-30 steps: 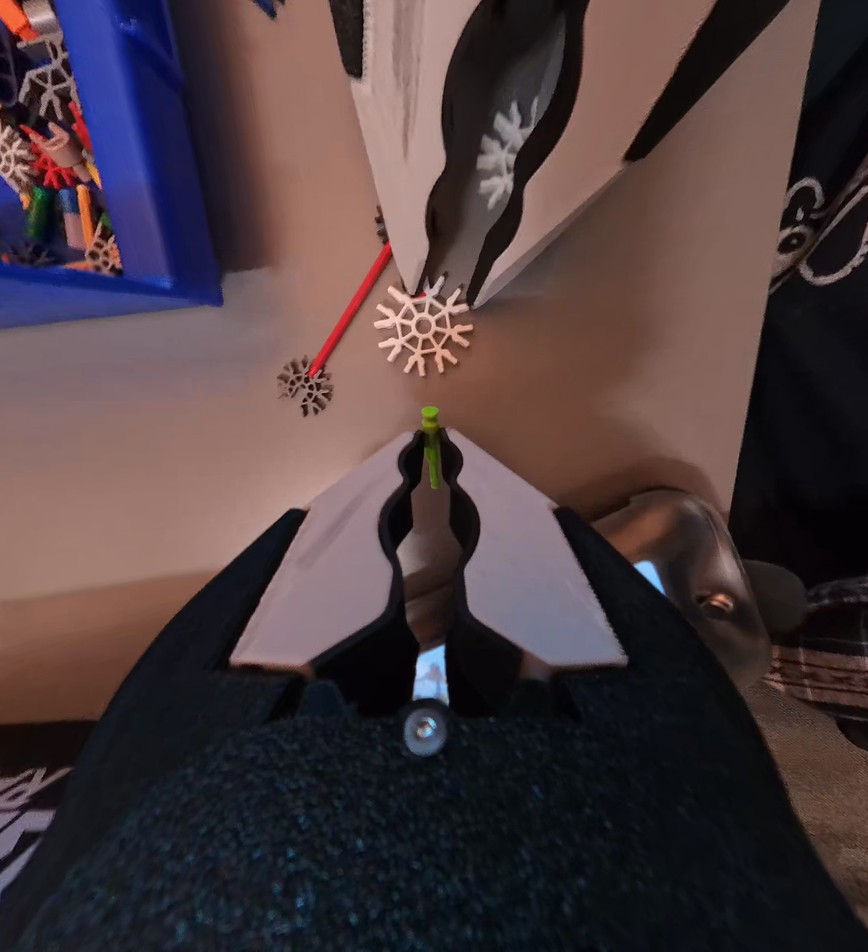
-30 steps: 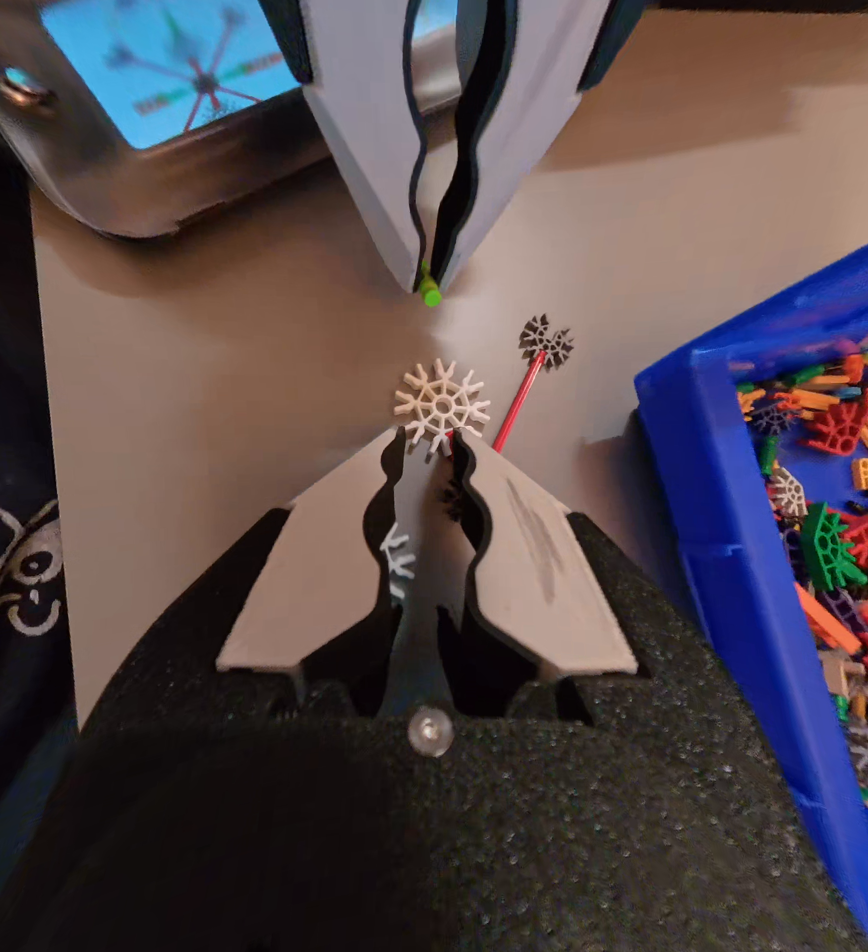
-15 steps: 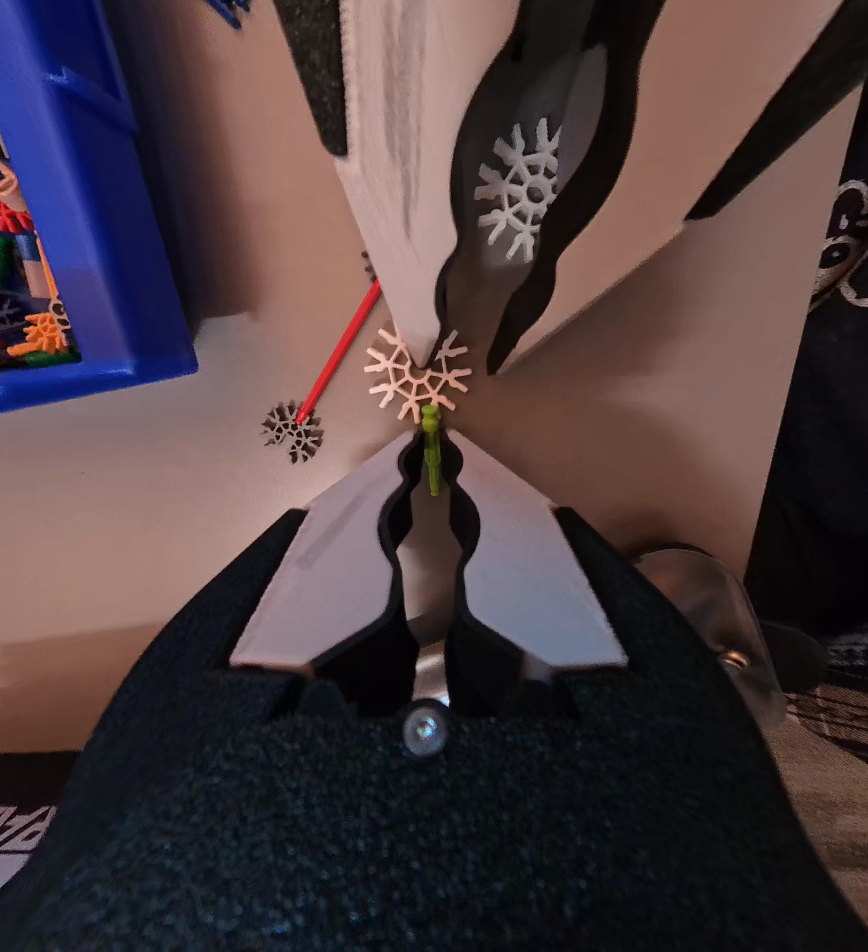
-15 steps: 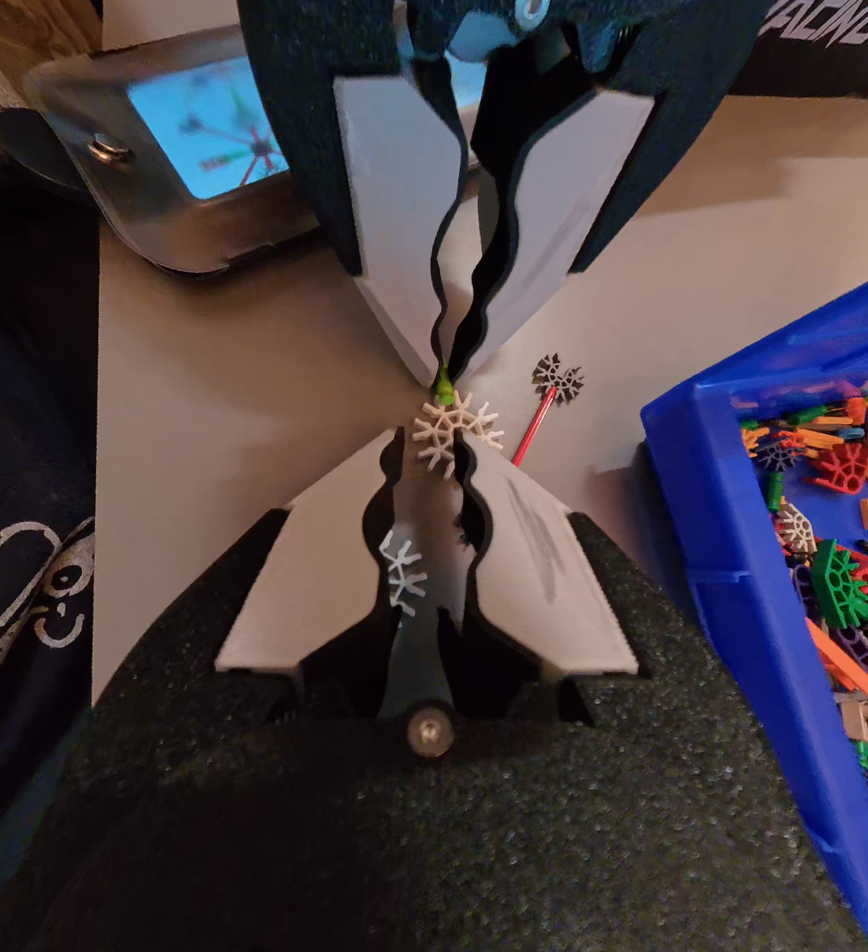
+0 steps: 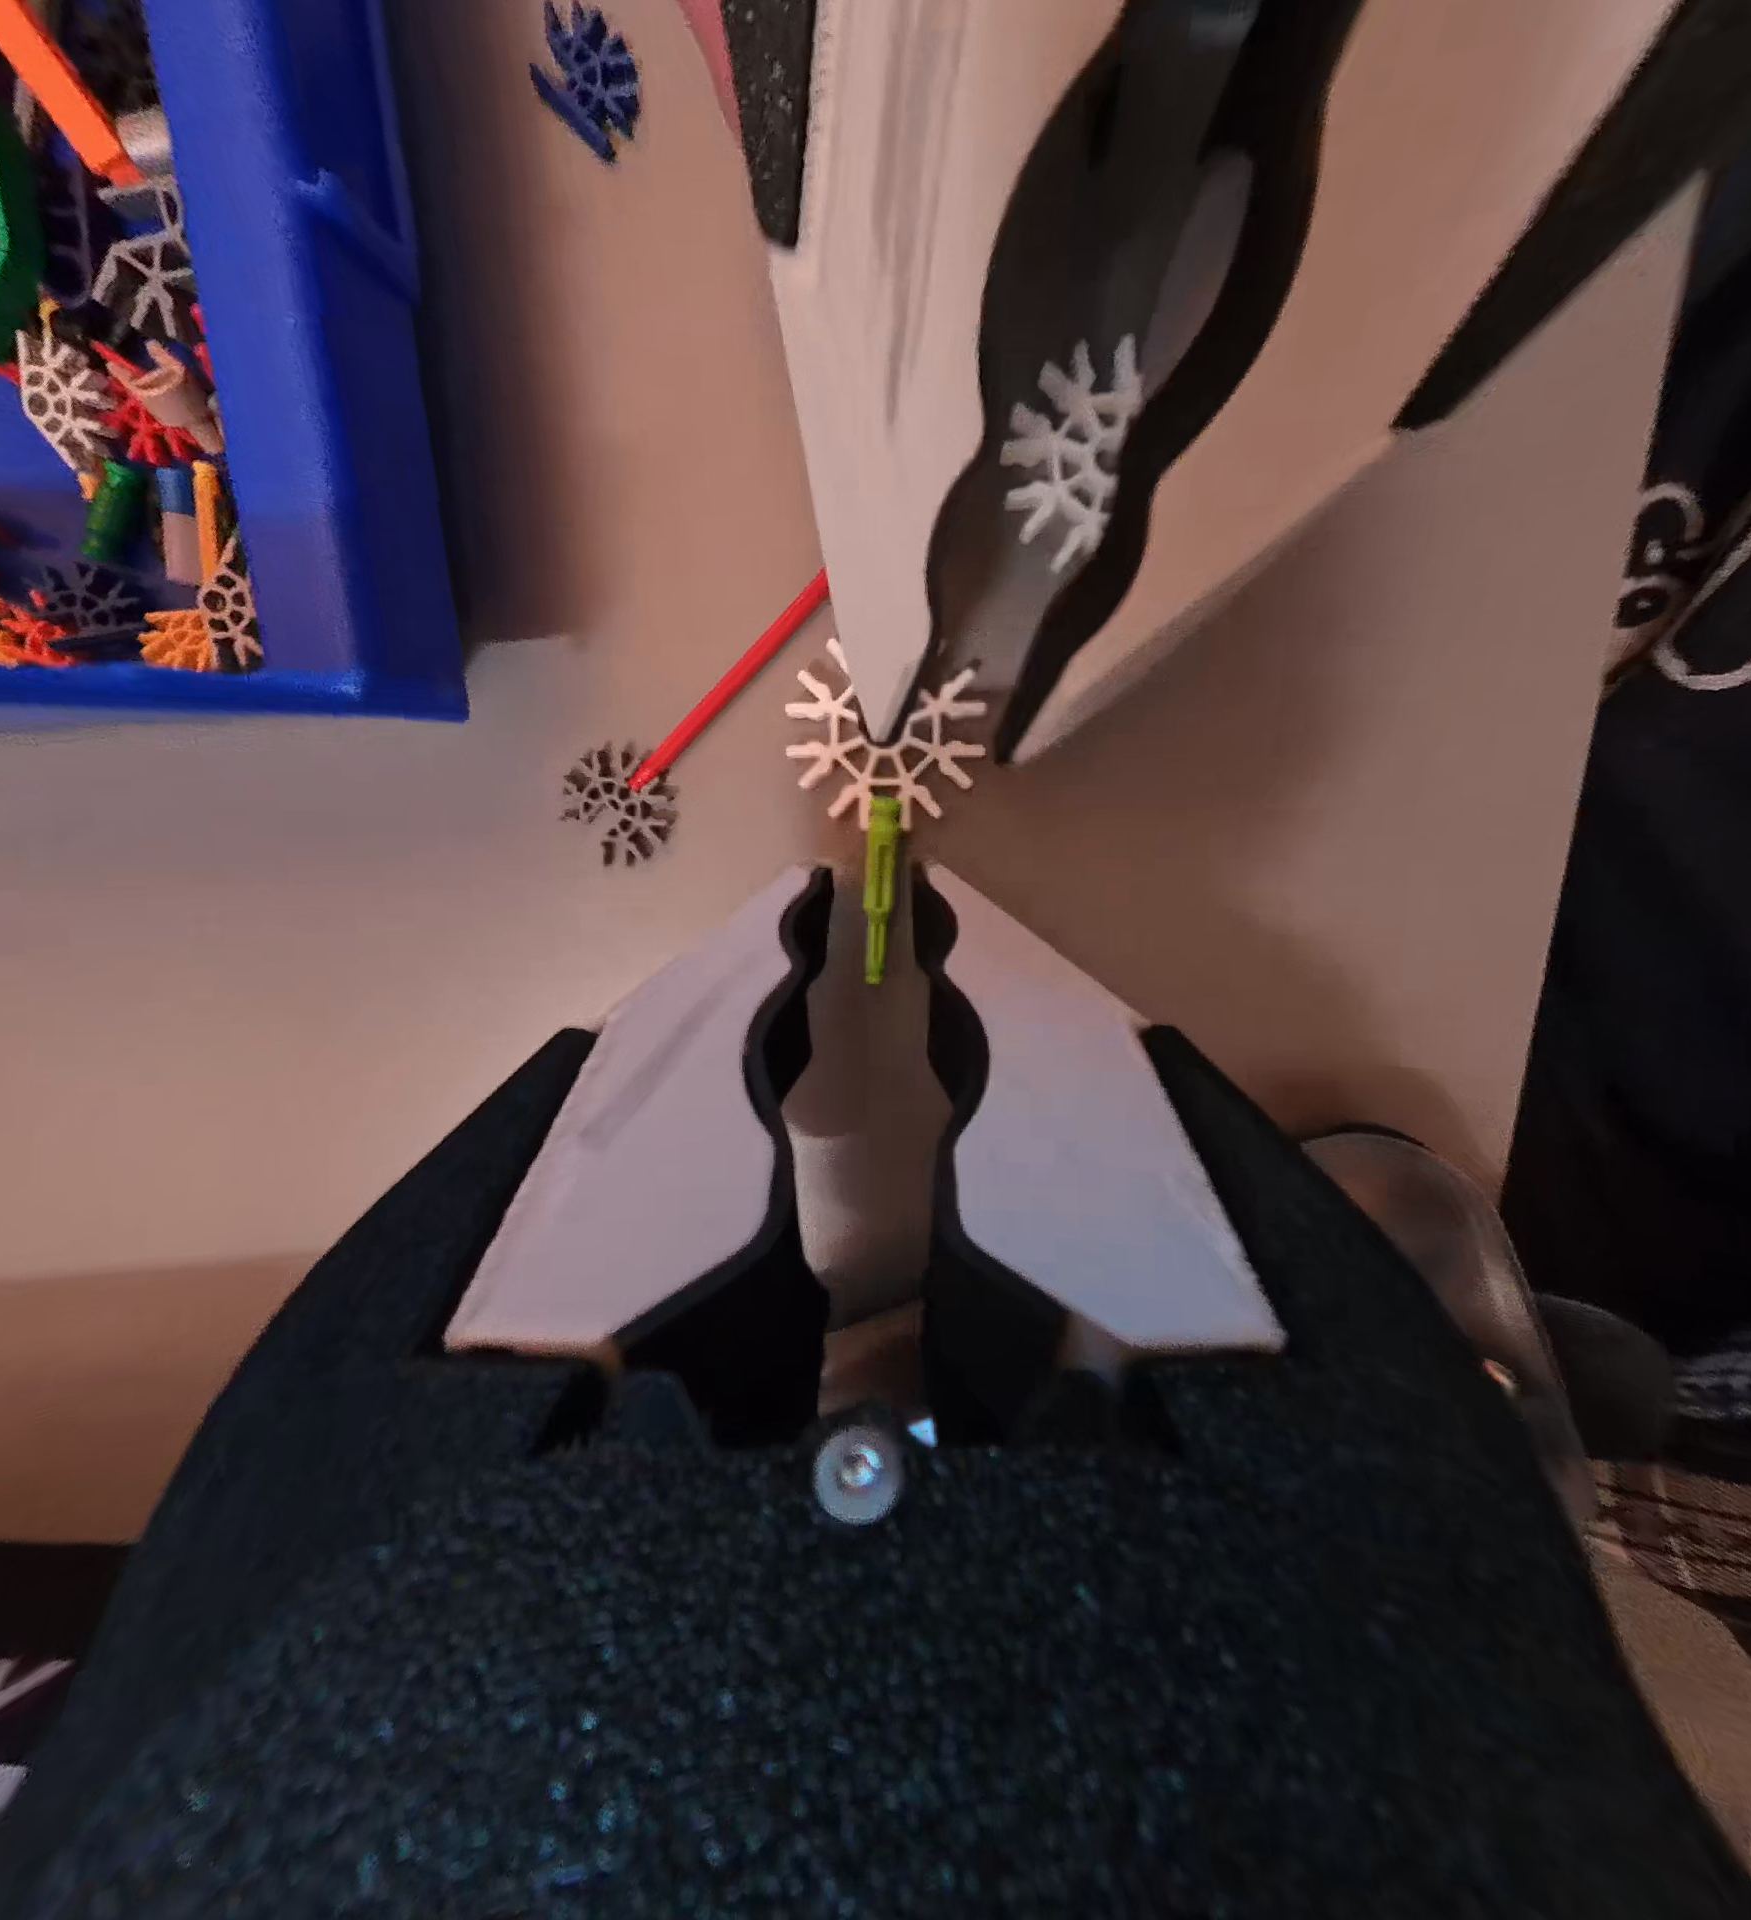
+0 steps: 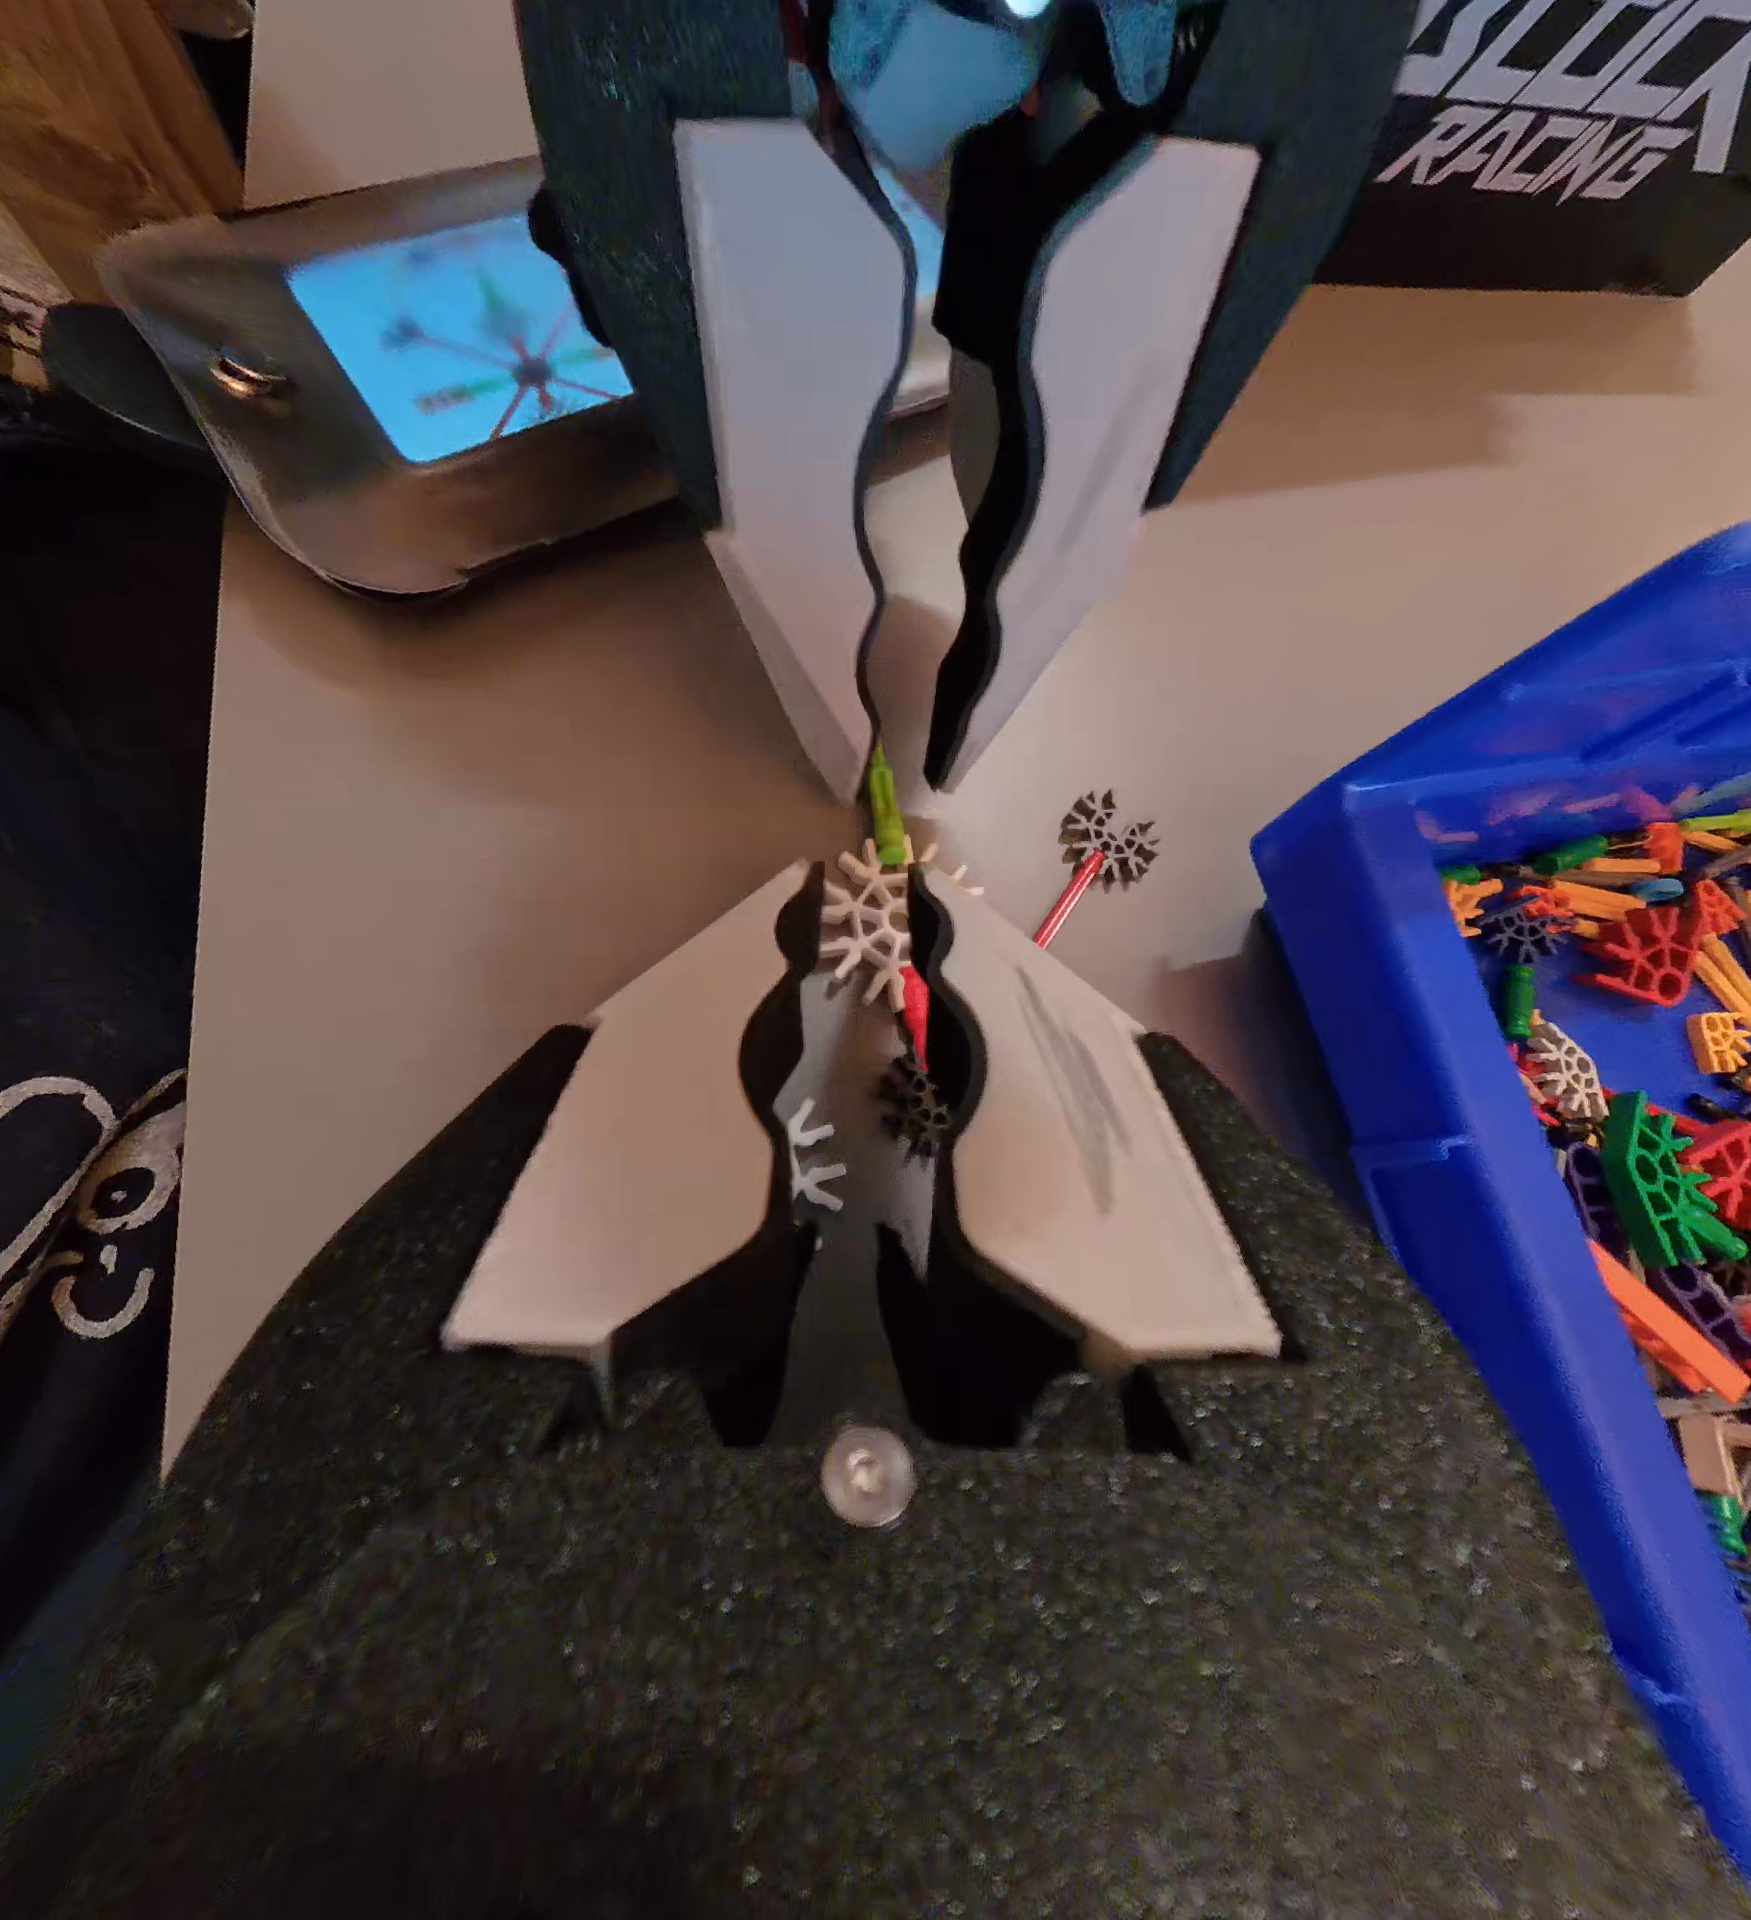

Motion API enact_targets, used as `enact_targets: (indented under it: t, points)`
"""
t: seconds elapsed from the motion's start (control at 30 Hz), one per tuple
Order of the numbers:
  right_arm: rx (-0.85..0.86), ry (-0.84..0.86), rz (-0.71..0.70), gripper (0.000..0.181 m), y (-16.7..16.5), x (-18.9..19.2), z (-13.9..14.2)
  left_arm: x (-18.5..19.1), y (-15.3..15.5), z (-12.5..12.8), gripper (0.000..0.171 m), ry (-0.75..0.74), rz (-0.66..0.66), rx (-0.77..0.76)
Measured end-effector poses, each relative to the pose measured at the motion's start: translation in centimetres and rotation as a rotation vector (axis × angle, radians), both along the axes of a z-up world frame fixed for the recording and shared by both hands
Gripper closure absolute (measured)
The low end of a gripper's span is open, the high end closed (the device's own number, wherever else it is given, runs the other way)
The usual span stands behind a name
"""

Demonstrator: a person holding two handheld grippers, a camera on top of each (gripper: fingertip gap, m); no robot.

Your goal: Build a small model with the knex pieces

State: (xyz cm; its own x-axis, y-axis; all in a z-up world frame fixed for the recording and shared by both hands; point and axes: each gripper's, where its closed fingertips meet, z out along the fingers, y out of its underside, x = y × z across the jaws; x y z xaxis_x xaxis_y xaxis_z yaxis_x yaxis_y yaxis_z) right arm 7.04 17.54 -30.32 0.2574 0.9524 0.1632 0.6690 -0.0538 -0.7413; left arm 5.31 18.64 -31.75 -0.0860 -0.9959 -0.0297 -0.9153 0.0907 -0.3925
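A white snowflake connector [image 5: 881, 774] lies flat on the beige table. A short green rod [image 5: 879, 894] points into its near edge. My left gripper [image 5: 871, 878] stands around the rod with its jaws a little wider than the rod. In the right wrist view the left gripper [image 6: 897, 790] shows a clear gap, with the green rod [image 6: 884, 805] against one finger. My right gripper [image 6: 863, 878] is open over the white connector [image 6: 866, 920]. In the left wrist view one fingertip [image 5: 886, 717] of the right gripper [image 5: 944, 738] rests on the connector's hub.
A red rod [image 5: 736, 675] with a dark connector [image 5: 622, 805] lies just left of the white one. A blue bin [image 6: 1370, 987] holds several coloured parts. A blue connector [image 5: 585, 88] lies loose. A device with a lit screen [image 6: 455, 353] and a black box [image 6: 1525, 156] stand behind.
My left gripper carried the green rod forward to the white connector, and its jaws have parted slightly. My right gripper moved over the connector and set one fingertip on its hub.
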Motion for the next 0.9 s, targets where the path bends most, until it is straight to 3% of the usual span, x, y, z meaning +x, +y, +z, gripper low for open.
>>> enact_targets:
  t: [0.1, 0.37, 0.9]
  points:
    - [0.013, 0.015, -0.014, 0.181, 0.5, -0.2, 0.5, -0.6, 0.1, 0.7, 0.159, -0.043, 0.015, -0.002]
    - [-0.002, -0.045, -0.014, 0.181, 1.3, -0.8, -0.3, -1.1, -0.3, -0.9, 0.168, -0.034, 0.009, -0.003]
    - [-0.039, -0.114, 0.007, 0.181, 0.9, -0.4, -1.4, -0.3, -0.4, -0.9, 0.169, -0.057, -0.015, 0.010]
